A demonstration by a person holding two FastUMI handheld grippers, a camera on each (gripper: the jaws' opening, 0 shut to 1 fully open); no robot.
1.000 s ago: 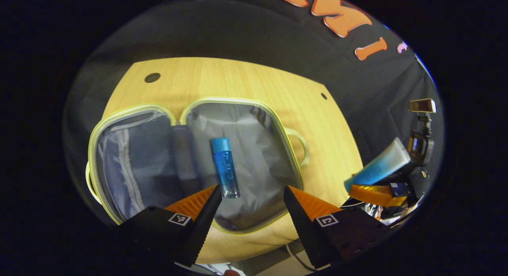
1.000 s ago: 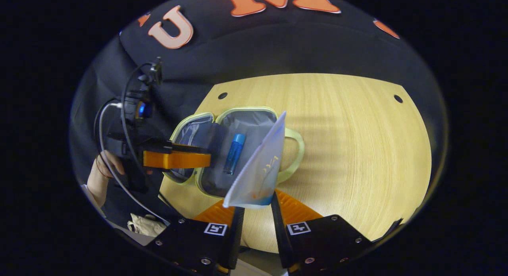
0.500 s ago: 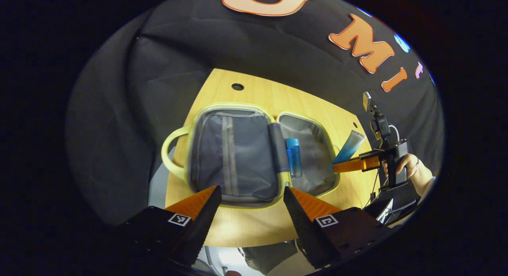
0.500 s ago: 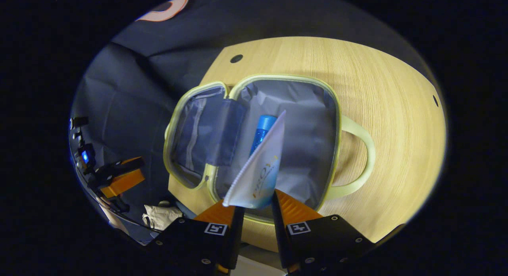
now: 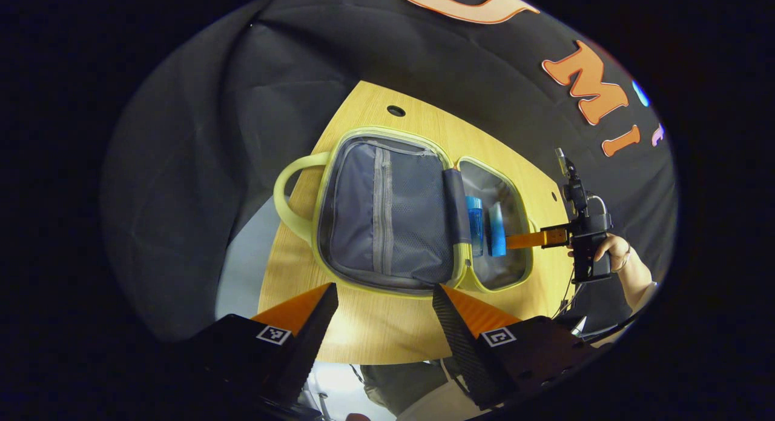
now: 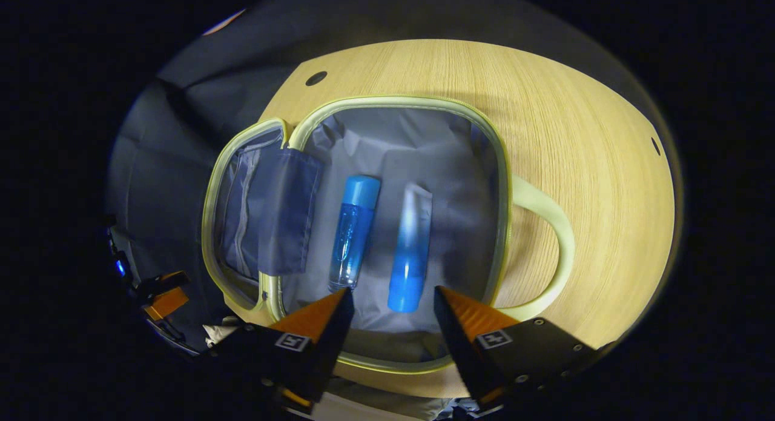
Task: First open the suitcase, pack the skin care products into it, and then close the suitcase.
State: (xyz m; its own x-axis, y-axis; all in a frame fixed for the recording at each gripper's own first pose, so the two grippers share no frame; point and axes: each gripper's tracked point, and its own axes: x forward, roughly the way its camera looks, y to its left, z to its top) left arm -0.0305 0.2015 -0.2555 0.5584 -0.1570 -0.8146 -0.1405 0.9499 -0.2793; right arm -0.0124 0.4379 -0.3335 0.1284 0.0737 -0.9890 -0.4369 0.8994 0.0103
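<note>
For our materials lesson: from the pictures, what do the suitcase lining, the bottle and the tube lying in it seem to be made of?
Suitcase lining: thin grey woven fabric, matte; it creases.
Bottle: probably clear blue plastic, glossy; you see through its body, and its cap is opaque.
Tube: likely soft plastic, satin, white fading to blue, with one flat crimped end.

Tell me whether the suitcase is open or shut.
Open: the suitcase lies spread flat on the table, its grey lining bare, bottle and tube inside.

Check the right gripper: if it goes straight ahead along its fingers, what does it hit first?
Most likely the blue-capped tube, lying in the open suitcase just beyond the open right gripper, cap end nearest. The blue bottle lies beside it, left of that line. Depth is hard to judge.
</note>
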